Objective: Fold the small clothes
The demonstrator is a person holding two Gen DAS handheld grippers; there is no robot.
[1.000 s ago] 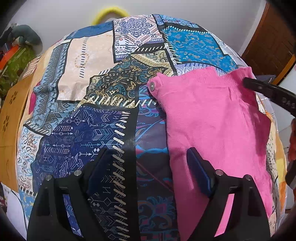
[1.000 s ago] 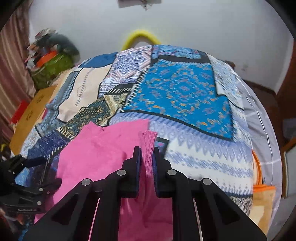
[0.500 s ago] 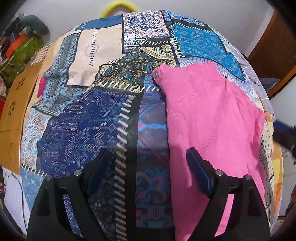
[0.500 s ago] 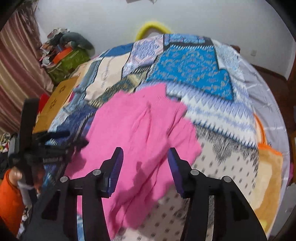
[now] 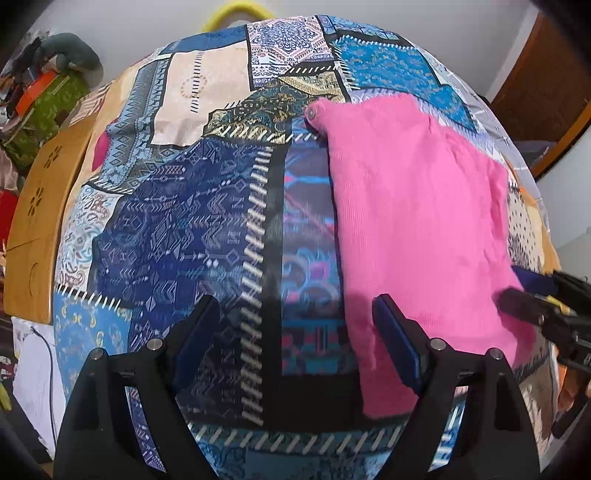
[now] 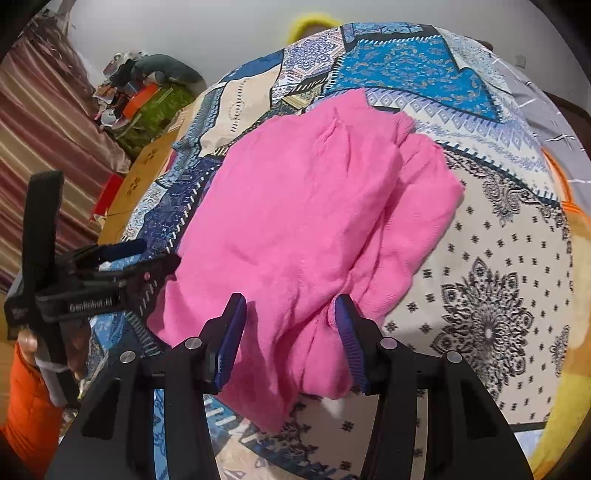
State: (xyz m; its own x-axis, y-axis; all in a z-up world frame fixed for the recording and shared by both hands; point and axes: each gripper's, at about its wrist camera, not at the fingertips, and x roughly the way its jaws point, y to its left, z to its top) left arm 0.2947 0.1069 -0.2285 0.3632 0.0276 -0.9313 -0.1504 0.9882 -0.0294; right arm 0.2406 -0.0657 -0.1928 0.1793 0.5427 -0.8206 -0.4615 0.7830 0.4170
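Observation:
A pink knit garment [image 5: 417,221] lies on the patchwork bedspread [image 5: 184,221], with a metal snap button [image 5: 313,113] at its far left corner. My left gripper [image 5: 295,332] is open and empty over the bedspread, its right finger by the garment's left edge. My right gripper [image 6: 288,339] is open, its jaws standing on either side of the garment's [image 6: 314,206] near, rumpled end; the cloth lies loose between them. The right gripper also shows at the right edge of the left wrist view [image 5: 535,310]. The left gripper shows at the left of the right wrist view [image 6: 122,258].
A wooden board [image 5: 40,229] lies along the bed's left side. A pile of clutter with a green bag [image 6: 155,107] sits at the far left by a striped curtain [image 6: 40,147]. A yellow ring [image 5: 236,11] stands behind the bed. A brown door [image 5: 543,77] is at the right.
My right gripper let go of the garment's far edge, opened, and pulled back to its near end. The folded cloth dropped flat. My left gripper drew back a little and stayed open.

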